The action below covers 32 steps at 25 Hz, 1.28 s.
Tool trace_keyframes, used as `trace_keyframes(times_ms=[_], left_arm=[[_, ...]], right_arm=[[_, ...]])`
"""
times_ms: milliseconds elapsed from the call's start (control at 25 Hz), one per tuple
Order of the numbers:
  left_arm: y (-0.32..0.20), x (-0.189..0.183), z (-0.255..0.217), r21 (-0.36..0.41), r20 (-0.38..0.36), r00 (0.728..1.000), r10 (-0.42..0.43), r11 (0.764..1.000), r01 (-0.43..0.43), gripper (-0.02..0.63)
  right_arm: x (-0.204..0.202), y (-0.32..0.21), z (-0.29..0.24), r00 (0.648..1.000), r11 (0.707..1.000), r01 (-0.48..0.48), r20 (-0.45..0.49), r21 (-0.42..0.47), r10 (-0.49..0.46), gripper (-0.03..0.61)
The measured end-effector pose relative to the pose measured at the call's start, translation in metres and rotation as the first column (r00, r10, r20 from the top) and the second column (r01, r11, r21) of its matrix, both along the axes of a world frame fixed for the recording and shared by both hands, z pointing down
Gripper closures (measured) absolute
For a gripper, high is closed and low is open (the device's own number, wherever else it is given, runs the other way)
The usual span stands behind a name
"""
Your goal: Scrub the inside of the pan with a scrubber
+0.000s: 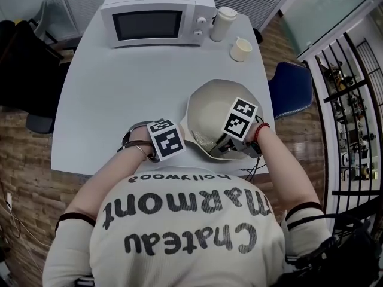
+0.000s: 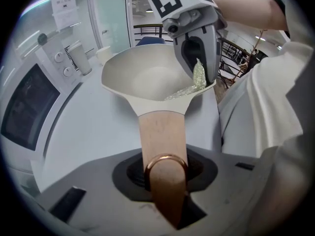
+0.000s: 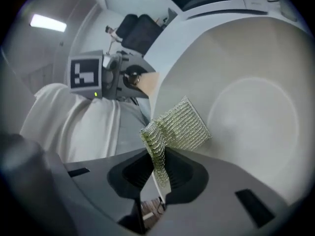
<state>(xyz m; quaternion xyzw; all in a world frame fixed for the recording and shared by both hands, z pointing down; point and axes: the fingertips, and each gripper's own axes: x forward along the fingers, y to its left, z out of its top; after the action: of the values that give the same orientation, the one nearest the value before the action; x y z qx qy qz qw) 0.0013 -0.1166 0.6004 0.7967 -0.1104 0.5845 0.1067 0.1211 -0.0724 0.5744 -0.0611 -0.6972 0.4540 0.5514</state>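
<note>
A cream pan sits near the table's front edge, tilted up off the table. Its wooden handle with a copper ring lies between the jaws of my left gripper, which is shut on it. In the head view that left gripper is just left of the pan. My right gripper is shut on a green mesh scrubber, whose free end is pressed against the pan's inner wall near the handle side. The left gripper view shows the right gripper leaning over the pan's near rim with the scrubber.
A white microwave stands at the table's far end, with a pale jar and a cup to its right. A blue chair is beside the table's right edge. The grey tabletop stretches left of the pan.
</note>
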Motion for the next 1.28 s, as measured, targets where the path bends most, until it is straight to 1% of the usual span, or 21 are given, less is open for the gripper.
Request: trace_keyframes(times_ms=[40,120,200,280,440,480,600,720,840,920,960,1040,1120,1240,1280], left_arm=[[0.0,0.0,0.0,-0.003,-0.001,1.0,-0.001,1.0,0.001,0.491],[0.0,-0.001,0.001,-0.008,-0.001,1.0,-0.007,1.0,0.007,0.491],[-0.001,-0.002,0.001,-0.007,0.0,1.0,-0.012,1.0,0.012,0.491],[-0.003,-0.002,0.001,0.002,0.002,1.0,-0.009,1.0,0.009,0.491],[-0.003,-0.001,0.0,0.019,0.008,1.0,0.0,1.0,0.0,0.491],[-0.003,-0.001,0.0,0.02,0.009,1.0,0.001,1.0,-0.001,0.491],[-0.003,-0.001,-0.001,0.022,0.01,1.0,0.001,1.0,-0.001,0.491],[-0.003,-0.002,-0.002,0.02,0.014,1.0,0.001,1.0,-0.001,0.489],[-0.004,-0.002,-0.002,0.023,0.019,1.0,0.002,1.0,-0.002,0.489],[-0.005,-0.001,-0.001,0.025,0.019,1.0,0.002,1.0,-0.002,0.489],[-0.005,-0.001,-0.001,0.027,0.02,1.0,0.002,1.0,-0.002,0.489],[-0.004,-0.002,-0.001,0.028,0.023,1.0,0.001,1.0,-0.002,0.489],[-0.004,-0.002,-0.001,0.028,0.026,1.0,0.002,1.0,-0.002,0.489],[-0.005,-0.004,0.0,0.032,0.028,1.0,-0.001,0.999,0.0,0.488],[-0.005,-0.004,0.0,0.034,0.029,1.0,-0.002,0.999,0.001,0.488]], right_arm=[[0.011,0.002,0.003,0.997,0.998,0.055,-0.048,0.024,-0.054,0.514],[0.033,0.003,0.007,0.978,0.986,0.157,-0.149,0.053,-0.148,0.514],[0.052,0.002,0.009,0.951,0.973,0.223,-0.233,0.06,-0.204,0.514],[0.07,0.0,0.012,0.923,0.961,0.269,-0.301,0.067,-0.238,0.514],[0.093,-0.001,0.01,0.892,0.945,0.319,-0.358,0.069,-0.275,0.514],[0.099,-0.002,0.009,0.879,0.938,0.34,-0.378,0.07,-0.291,0.514],[0.123,-0.014,0.004,0.823,0.908,0.411,-0.462,0.084,-0.33,0.514],[0.146,-0.031,-0.001,0.768,0.881,0.463,-0.543,0.102,-0.341,0.514],[0.17,-0.05,-0.006,0.705,0.845,0.521,-0.619,0.123,-0.345,0.514],[0.179,-0.063,-0.008,0.689,0.828,0.54,-0.645,0.151,-0.332,0.514],[0.181,-0.07,-0.009,0.684,0.815,0.552,-0.655,0.175,-0.322,0.514],[0.182,-0.085,-0.012,0.672,0.776,0.586,-0.674,0.232,-0.306,0.514],[0.18,-0.096,-0.01,0.669,0.738,0.616,-0.678,0.275,-0.306,0.514],[0.185,-0.12,-0.005,0.642,0.662,0.676,-0.7,0.324,-0.313,0.514],[0.186,-0.127,-0.004,0.64,0.639,0.688,-0.702,0.344,-0.312,0.514]])
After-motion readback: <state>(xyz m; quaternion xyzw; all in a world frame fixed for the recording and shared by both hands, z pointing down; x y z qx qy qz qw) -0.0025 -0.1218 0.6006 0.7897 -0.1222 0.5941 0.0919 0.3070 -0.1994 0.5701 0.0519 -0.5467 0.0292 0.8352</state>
